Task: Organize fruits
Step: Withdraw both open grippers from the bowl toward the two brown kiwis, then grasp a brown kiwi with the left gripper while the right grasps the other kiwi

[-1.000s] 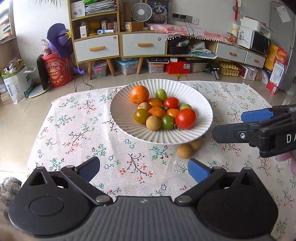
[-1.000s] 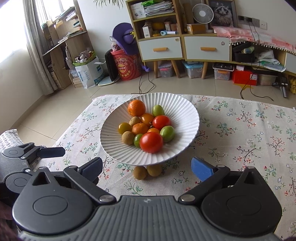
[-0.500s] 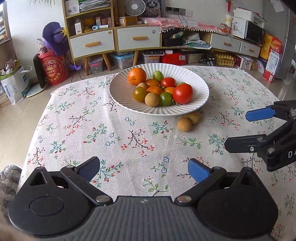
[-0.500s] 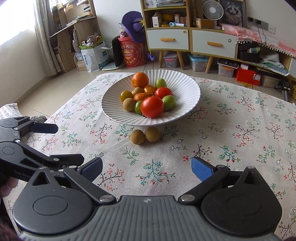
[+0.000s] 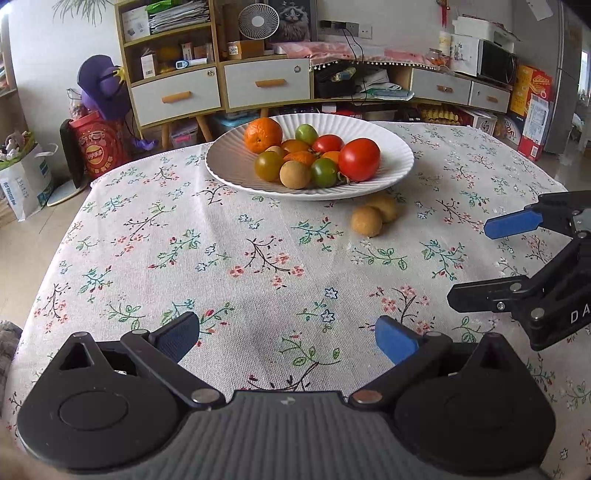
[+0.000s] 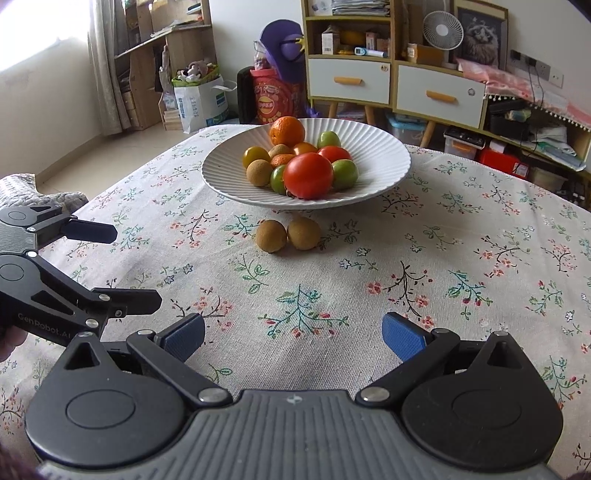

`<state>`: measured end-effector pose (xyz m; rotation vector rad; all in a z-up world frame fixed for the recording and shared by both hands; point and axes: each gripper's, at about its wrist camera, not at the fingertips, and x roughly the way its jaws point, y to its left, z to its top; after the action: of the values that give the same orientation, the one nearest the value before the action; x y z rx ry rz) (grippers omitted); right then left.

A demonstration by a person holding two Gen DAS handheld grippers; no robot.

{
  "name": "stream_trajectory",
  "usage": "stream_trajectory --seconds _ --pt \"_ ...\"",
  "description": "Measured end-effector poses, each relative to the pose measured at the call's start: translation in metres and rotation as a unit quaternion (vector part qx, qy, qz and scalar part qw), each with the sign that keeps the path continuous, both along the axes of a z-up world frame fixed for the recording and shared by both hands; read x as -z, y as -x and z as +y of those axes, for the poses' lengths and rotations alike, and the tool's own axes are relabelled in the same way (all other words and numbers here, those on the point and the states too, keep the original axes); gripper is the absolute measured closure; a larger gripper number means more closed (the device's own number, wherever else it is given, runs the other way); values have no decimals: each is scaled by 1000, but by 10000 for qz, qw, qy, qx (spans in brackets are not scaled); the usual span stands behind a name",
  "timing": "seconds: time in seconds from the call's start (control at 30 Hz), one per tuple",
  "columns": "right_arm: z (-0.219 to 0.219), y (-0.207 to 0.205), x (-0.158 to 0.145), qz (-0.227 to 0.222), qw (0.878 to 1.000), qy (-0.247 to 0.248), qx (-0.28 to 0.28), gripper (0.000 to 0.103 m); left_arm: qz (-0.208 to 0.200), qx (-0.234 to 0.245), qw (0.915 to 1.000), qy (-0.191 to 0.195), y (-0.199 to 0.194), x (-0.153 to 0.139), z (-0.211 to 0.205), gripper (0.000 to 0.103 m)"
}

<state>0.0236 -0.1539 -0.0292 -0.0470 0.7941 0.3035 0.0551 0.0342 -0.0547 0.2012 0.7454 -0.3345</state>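
A white ribbed plate (image 5: 229, 162) (image 6: 384, 162) on the floral tablecloth holds several fruits: an orange (image 5: 263, 134) (image 6: 287, 131), a big red tomato (image 5: 359, 159) (image 6: 308, 175), green and yellow ones. Two small brown fruits (image 5: 366, 220) (image 6: 271, 236) lie on the cloth just in front of the plate. My left gripper (image 5: 287, 338) (image 6: 125, 266) hovers open near the table's front, holding nothing. Beside it, my right gripper (image 6: 293, 338) (image 5: 480, 262) is open too, also holding nothing.
The tablecloth (image 5: 258, 266) stretches bare between the grippers and the plate. Beyond the far table edge stand drawer cabinets (image 5: 266, 83), a fan (image 5: 258, 21), a red bucket (image 5: 96, 142), bags and boxes on the floor.
Both grippers have pulled back from the plate toward the table's front and dropped lower; the plate and the two brown fruits now lie farther ahead. Both stayed open.
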Motion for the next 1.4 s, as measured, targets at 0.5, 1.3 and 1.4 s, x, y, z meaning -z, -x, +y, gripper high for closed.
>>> stream_trajectory --seconds 0.5,1.3,1.4 --pt "-23 -7 11 -223 9995 210 103 1 -309 -52 9992 249 -28 7 -37 3" --pt "-30 -27 9 -265 9989 261 294 1 -227 50 9991 366 -46 -3 -64 78" --pt "-25 -34 8 -231 9990 211 309 1 -206 6 9993 314 -43 -4 -59 78"
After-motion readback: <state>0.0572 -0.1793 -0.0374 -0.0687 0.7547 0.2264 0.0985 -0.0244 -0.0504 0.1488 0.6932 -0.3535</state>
